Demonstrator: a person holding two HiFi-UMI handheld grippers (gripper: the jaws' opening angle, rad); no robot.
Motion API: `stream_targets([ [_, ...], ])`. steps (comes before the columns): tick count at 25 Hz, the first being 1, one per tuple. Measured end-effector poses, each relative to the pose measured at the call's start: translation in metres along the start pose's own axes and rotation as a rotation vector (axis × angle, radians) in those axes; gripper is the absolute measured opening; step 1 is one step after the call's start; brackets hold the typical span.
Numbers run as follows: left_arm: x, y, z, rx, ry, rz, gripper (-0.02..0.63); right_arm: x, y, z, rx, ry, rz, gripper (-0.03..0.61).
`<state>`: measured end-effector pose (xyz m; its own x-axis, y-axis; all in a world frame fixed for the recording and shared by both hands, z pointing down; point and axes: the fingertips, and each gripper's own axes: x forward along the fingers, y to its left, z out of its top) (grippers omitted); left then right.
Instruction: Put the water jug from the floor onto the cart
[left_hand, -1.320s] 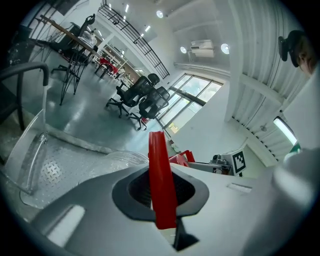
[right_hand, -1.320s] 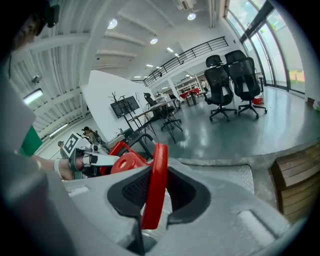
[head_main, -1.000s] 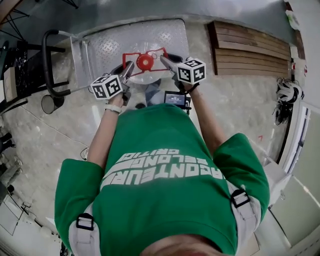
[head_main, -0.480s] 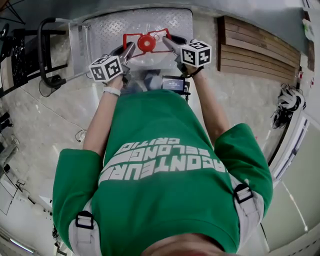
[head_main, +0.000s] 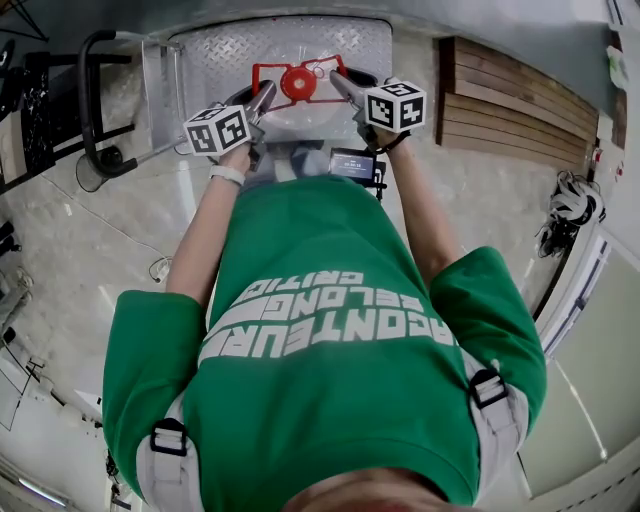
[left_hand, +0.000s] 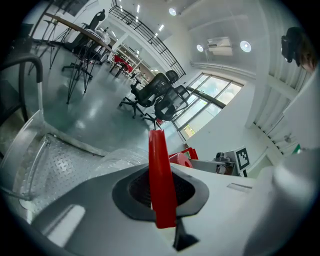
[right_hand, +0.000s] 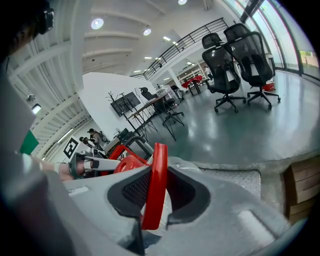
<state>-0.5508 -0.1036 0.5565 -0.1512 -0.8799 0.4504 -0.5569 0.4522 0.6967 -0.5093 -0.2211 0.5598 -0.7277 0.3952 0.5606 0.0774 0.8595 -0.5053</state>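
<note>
The water jug (head_main: 298, 100) is clear with a red cap (head_main: 298, 83) and a red handle frame (head_main: 268, 72). It hangs over the cart's diamond-plate deck (head_main: 230, 50); I cannot tell whether it touches the deck. My left gripper (head_main: 266, 97) is shut on the left bar of the red handle (left_hand: 161, 185). My right gripper (head_main: 338, 82) is shut on the right bar of the handle (right_hand: 154, 185). In each gripper view the red bar stands upright between the dark pads. The jug's lower body is hidden behind the grippers and arms.
The cart's black push handle (head_main: 90, 100) stands at the left. A wooden pallet (head_main: 510, 90) lies on the floor to the right of the cart. Office chairs (right_hand: 235, 55) and desks stand farther off. A helmet (head_main: 568, 210) lies at the right wall.
Both grippers and the jug have moved forward together, from the cart's near edge to farther over its deck. The grips on the red handle are unchanged.
</note>
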Motion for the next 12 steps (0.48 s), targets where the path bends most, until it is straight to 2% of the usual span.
stream_targets([
  [6, -0.002, 0.021, 0.005, -0.035, 0.014, 0.001, 0.035, 0.021, 0.002, 0.004, 0.007, 0.026, -0.003, 0.067],
  [12, 0.006, 0.051, 0.008, -0.038, 0.035, 0.039, 0.035, 0.053, -0.009, -0.002, 0.018, 0.06, -0.007, 0.067],
])
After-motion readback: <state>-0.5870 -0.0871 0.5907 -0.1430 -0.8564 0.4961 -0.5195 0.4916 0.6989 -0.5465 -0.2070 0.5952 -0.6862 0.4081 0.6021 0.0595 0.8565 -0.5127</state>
